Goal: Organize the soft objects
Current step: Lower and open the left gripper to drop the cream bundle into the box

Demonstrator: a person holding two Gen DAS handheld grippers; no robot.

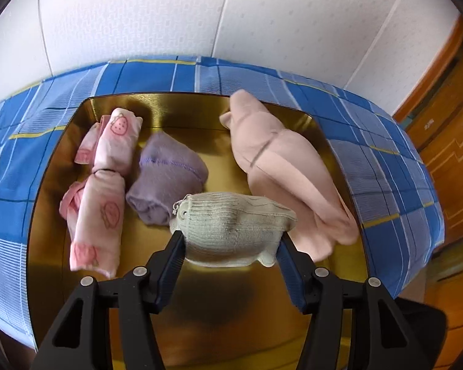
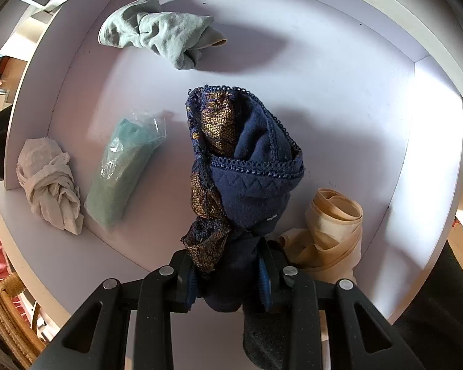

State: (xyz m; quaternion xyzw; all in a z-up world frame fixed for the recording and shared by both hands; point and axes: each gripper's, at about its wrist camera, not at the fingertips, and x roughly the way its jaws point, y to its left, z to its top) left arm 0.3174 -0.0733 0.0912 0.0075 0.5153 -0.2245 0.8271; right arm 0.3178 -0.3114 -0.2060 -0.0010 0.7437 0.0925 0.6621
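Left wrist view: white textured wall (image 1: 139,21) behind, orange-brown wooden door or panel (image 1: 447,154) at right. Bed with blue checked sheet (image 1: 385,160) carries one gold reflective tray (image 1: 40,231). On the tray, four rolled soft pieces: one long pale pink roll (image 1: 281,166) lying along the right side, its far end over the tray's rim; two white-pink rolls with a strawberry print (image 1: 114,145) (image 1: 95,225) end to end at left; one lilac roll (image 1: 163,178) between them. Left gripper (image 1: 231,243) pinches one grey-green knit sock bundle (image 1: 231,228) over the tray's near half; jaws pressed on its two sides. Right wrist view: one white shelf compartment (image 2: 339,92) with pale walls. In it, five loose pieces: one mint-green knotted cloth (image 2: 157,37) at the back, one teal piece in a clear bag (image 2: 120,172) left of centre, one off-white knotted cloth (image 2: 49,178) at the left edge, one beige rolled band (image 2: 330,231) at right. Right gripper (image 2: 228,280) clamps one navy lace-trimmed bundle with gold-brown mesh (image 2: 244,166), jaws nearly together on its lower end, bundle hanging over the shelf floor. Wicker edge (image 2: 6,317) at lower left.
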